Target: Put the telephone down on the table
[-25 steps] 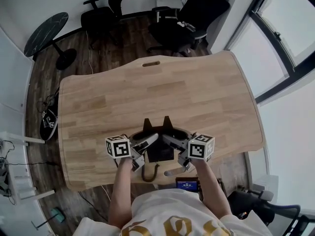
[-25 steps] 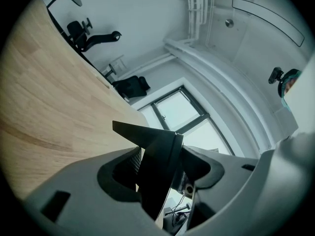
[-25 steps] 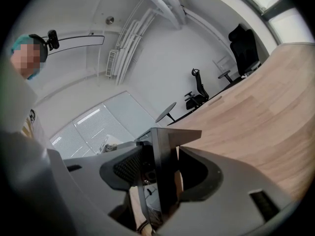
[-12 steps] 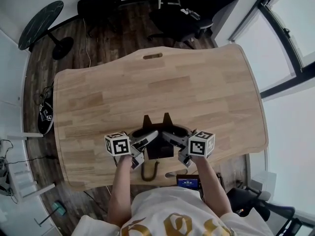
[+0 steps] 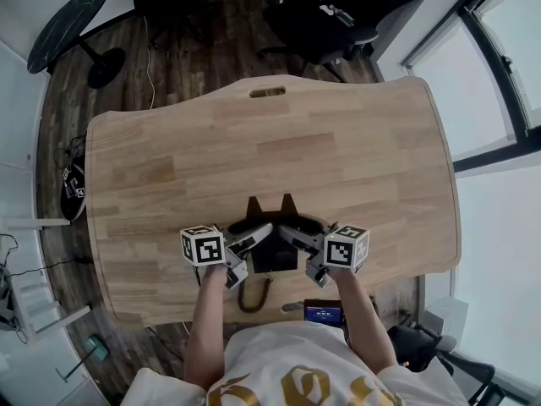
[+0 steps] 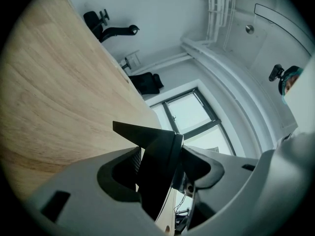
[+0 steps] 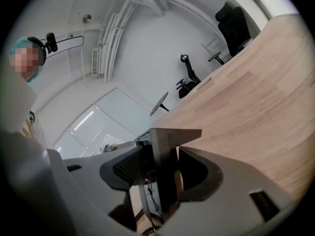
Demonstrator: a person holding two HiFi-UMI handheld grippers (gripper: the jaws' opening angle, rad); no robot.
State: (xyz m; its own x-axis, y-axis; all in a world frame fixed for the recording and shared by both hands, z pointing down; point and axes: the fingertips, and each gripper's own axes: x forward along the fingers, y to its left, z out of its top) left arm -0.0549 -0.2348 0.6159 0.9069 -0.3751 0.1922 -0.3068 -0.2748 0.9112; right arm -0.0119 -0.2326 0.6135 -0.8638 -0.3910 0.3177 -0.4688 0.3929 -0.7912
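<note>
wooden worktop (image 5: 279,150), pale, mid-frame, over dark plank floor (image 5: 169,66). round black side table (image 5: 66,25), upper left. left tongs (image 5: 256,235), lower centre-left, clamped on the left end of the black telephone (image 5: 275,257). telephone at lower centre, over the worktop's near edge, carried between both tongs; contact with the wood cannot be told. right tongs (image 5: 293,233), clamped on its right end. office chairs (image 5: 338,15), top. windows (image 5: 499,83), right edge.

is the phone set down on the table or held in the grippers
Held: the left gripper and right gripper each clamp the black telephone between their pads. Whether it touches the table cannot be told.
</note>
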